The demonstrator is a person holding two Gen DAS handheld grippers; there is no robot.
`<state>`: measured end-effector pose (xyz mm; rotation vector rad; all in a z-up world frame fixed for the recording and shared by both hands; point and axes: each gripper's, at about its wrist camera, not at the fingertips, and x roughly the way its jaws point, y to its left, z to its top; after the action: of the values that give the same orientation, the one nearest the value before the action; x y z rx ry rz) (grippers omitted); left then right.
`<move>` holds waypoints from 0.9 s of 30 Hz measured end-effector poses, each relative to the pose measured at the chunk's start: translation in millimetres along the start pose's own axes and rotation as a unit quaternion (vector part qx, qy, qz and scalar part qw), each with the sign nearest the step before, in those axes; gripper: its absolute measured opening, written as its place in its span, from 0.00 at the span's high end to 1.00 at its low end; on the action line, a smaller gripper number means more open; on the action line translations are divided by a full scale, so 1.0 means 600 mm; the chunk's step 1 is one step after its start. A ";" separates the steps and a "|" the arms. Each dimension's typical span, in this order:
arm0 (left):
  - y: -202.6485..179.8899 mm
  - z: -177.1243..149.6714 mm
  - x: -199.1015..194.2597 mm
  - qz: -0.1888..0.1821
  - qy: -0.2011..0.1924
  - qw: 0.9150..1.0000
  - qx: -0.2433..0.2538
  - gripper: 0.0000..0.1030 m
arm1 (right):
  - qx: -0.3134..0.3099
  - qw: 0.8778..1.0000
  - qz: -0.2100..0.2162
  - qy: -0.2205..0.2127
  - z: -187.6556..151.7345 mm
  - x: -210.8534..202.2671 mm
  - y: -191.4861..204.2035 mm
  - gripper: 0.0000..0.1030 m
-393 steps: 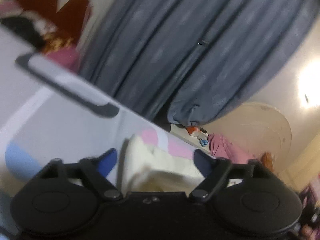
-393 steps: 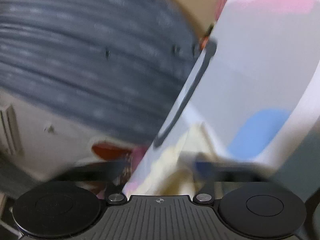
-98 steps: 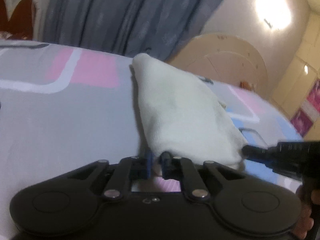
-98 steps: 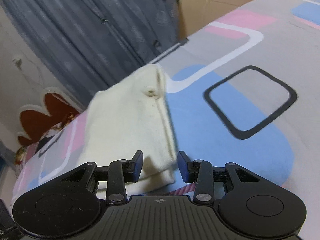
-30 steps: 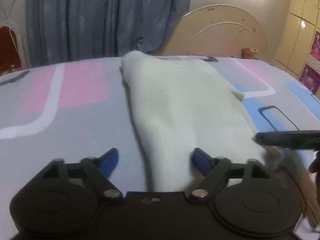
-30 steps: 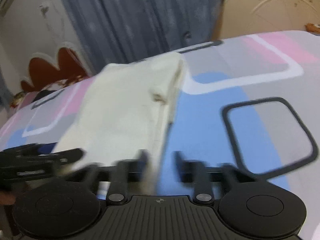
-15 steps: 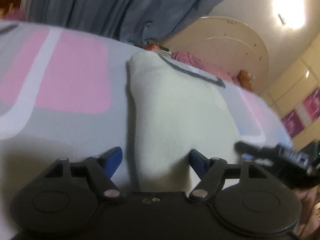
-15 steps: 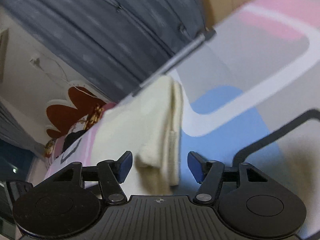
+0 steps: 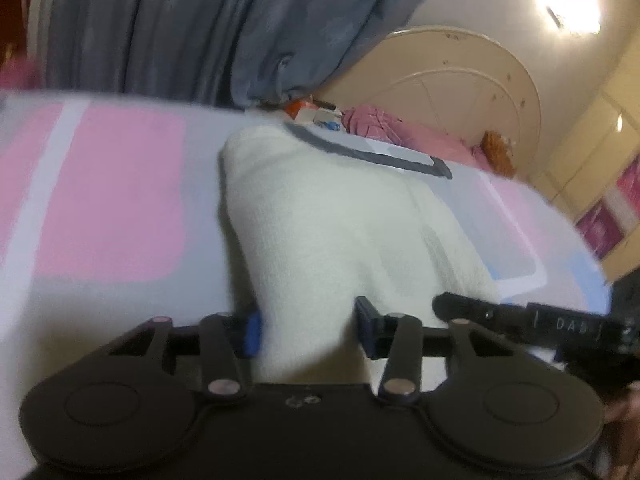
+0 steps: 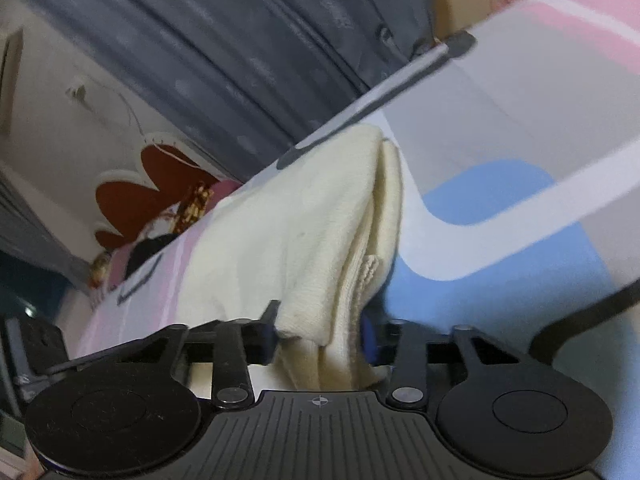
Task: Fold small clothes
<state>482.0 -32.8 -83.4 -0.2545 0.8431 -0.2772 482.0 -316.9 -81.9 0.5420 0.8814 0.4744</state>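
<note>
A cream folded garment [image 9: 320,220] lies on the patterned bed sheet [image 9: 108,192]. My left gripper [image 9: 308,332] is at the garment's near left corner, its jaws closing with the cloth filling the gap between the blue pads. In the right wrist view the garment [image 10: 300,240] shows stacked layers along its right edge. My right gripper [image 10: 318,336] straddles the near right corner, its jaws closing with the layered cloth between them. One black finger [image 9: 480,308] of the right gripper reaches in from the right in the left wrist view.
Blue-grey curtains [image 9: 180,20] hang behind the bed. A cream rounded headboard [image 9: 460,92] stands at the back right, with pink cloth and small boxes [image 9: 360,120] by the far edge. A red flower-shaped piece [image 10: 140,192] sits against the wall. A person's hand [image 9: 624,412] shows at the lower right.
Both pairs of jaws have narrowed around the garment's near corners. Both grippers have come closer to the cloth, and both views have tilted.
</note>
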 end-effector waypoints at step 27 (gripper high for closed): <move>0.037 -0.085 -0.252 0.057 -0.051 0.996 0.051 0.65 | -0.154 0.988 -0.015 -0.023 -0.154 -0.047 0.271 0.69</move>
<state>350.7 33.8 -18.3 -0.1237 0.7379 -0.1974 364.0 -185.9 -12.6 0.2550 0.7525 0.5572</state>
